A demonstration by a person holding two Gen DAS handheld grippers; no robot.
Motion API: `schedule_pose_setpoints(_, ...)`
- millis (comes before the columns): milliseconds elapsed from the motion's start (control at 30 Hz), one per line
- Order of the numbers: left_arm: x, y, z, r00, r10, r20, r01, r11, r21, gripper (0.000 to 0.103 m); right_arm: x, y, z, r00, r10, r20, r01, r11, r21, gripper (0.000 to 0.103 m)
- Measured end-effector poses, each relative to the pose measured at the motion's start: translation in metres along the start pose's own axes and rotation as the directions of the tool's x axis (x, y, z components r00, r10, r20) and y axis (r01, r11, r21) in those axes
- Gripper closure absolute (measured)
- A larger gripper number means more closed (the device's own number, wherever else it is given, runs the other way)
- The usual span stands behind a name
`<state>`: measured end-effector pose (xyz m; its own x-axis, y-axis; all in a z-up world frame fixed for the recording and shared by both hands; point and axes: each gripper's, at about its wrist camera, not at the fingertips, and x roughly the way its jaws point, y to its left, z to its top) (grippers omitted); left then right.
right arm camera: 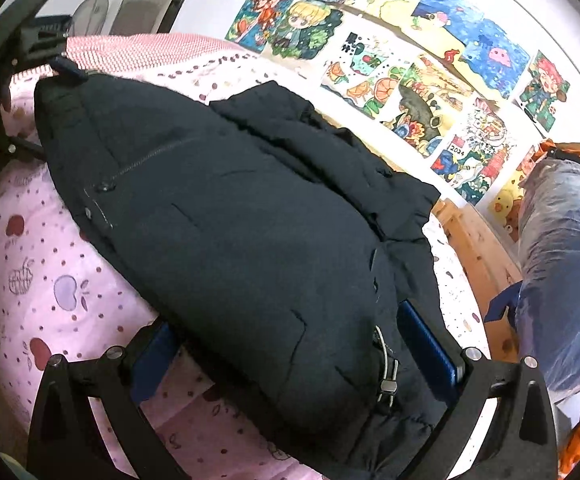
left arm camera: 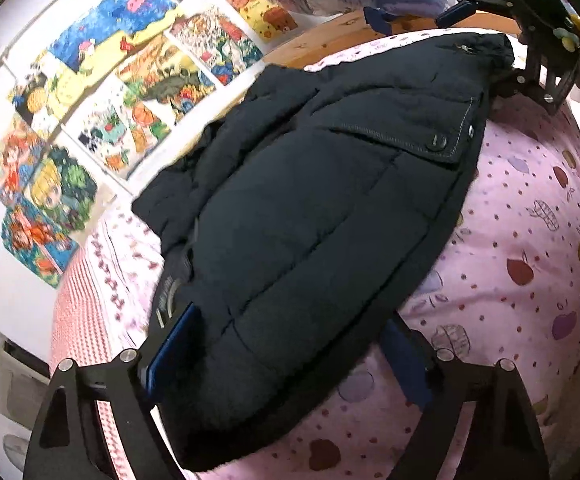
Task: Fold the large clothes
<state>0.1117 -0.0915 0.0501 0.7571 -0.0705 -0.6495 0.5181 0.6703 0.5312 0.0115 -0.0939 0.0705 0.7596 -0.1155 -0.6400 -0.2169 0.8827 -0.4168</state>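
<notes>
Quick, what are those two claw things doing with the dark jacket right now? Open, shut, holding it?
Left gripper: jaws wide, straddling the dark jacket; whether it grips cannot be told.
Right gripper: the same at the jacket's other end.

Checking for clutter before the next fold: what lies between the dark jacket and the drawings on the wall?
Only pink patterned bedding lies between the jacket and the drawings, seen in the right wrist view.

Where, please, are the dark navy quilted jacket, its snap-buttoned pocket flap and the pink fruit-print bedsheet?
Dark navy quilted jacket (left arm camera: 310, 220): left wrist view, on the middle quilted panel.
Snap-buttoned pocket flap (left arm camera: 410, 128): left wrist view, on the flap's stitched middle.
Pink fruit-print bedsheet (right arm camera: 30, 240): right wrist view, on bare sheet beside the jacket.
</notes>
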Motion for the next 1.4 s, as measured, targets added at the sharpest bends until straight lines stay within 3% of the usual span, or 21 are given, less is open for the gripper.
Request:
schedule_pose_setpoints(133,-0.005,0.014,0.009,0.998,0.038,0.040,-0.037,0.999,-0.024,0.017,0.005,0.000,-0.006,0.993,0.115,-0.021,-0.114,0.993,0.033,0.002)
schedule_pose_setpoints(200,-0.006,0.023,0.013,0.998,0.041,0.046,-0.039,0.998,-0.052,0.023,0.014,0.005,-0.010,0.986,0.159,-0.056,-0.157,0.987,0.027,0.002)
schedule_pose_setpoints(300,-0.006,0.028,0.014,0.999,0.028,0.043,-0.025,0.997,-0.075,0.025,0.019,0.017,-0.015,0.992,0.096,-0.084,-0.100,0.994,-0.044,0.002)
schedule_pose_setpoints(400,-0.004,0.026,0.012,0.999,0.027,0.035,-0.024,0.997,-0.071,0.026,0.014,0.013,-0.017,0.999,0.008,-0.046,-0.011,0.998,-0.058,0.005)
schedule_pose_setpoints(533,-0.004,0.023,0.012,0.999,0.023,0.033,-0.021,0.998,-0.060,0.030,0.001,-0.006,-0.011,0.999,0.004,0.035,-0.005,0.999,0.053,0.023)
schedule_pose_setpoints(567,-0.004,0.023,0.013,0.999,0.026,0.036,-0.024,0.998,-0.054,0.031,-0.001,-0.009,-0.009,0.999,0.004,0.049,-0.007,0.998,0.064,0.026)
schedule_pose_setpoints(633,-0.005,0.020,0.014,0.998,0.043,0.048,-0.042,0.999,-0.030,0.033,-0.004,-0.013,-0.002,0.996,0.009,0.089,-0.016,0.997,0.075,0.043)
schedule_pose_setpoints(767,-0.008,0.023,0.018,0.994,0.078,0.075,-0.078,0.997,-0.010,0.041,-0.008,-0.023,0.015,0.987,0.001,0.158,-0.014,0.996,0.083,0.061)
schedule_pose_setpoints(867,-0.009,0.029,0.024,0.994,0.072,0.079,-0.070,0.997,-0.024,0.068,-0.006,-0.030,0.026,0.980,-0.026,0.198,0.008,0.996,0.087,0.069)
schedule_pose_setpoints(900,-0.009,0.031,0.028,0.995,0.058,0.078,-0.056,0.998,-0.025,0.085,-0.005,-0.031,0.029,0.979,-0.028,0.201,0.010,0.996,0.089,0.073)
schedule_pose_setpoints(1033,-0.011,0.044,0.051,0.991,0.100,0.087,-0.095,0.993,-0.064,0.094,-0.009,-0.025,0.043,0.976,-0.035,0.215,0.015,0.996,0.092,0.094)
schedule_pose_setpoints(1133,-0.025,0.066,0.065,0.984,0.126,0.125,-0.105,0.982,-0.158,0.096,-0.022,-0.022,0.052,0.968,-0.051,0.246,0.028,0.995,0.094,0.097)
schedule_pose_setpoints(1267,-0.046,0.085,0.072,0.970,0.153,0.187,-0.112,0.970,-0.215,0.097,-0.047,-0.029,0.061,0.948,-0.101,0.303,0.069,0.991,0.115,0.098)
schedule_pose_setpoints(1400,-0.078,0.095,0.082,0.940,0.216,0.265,-0.158,0.962,-0.222,0.097,-0.076,-0.036,0.074,0.917,-0.156,0.366,0.124,0.986,0.109,0.099)
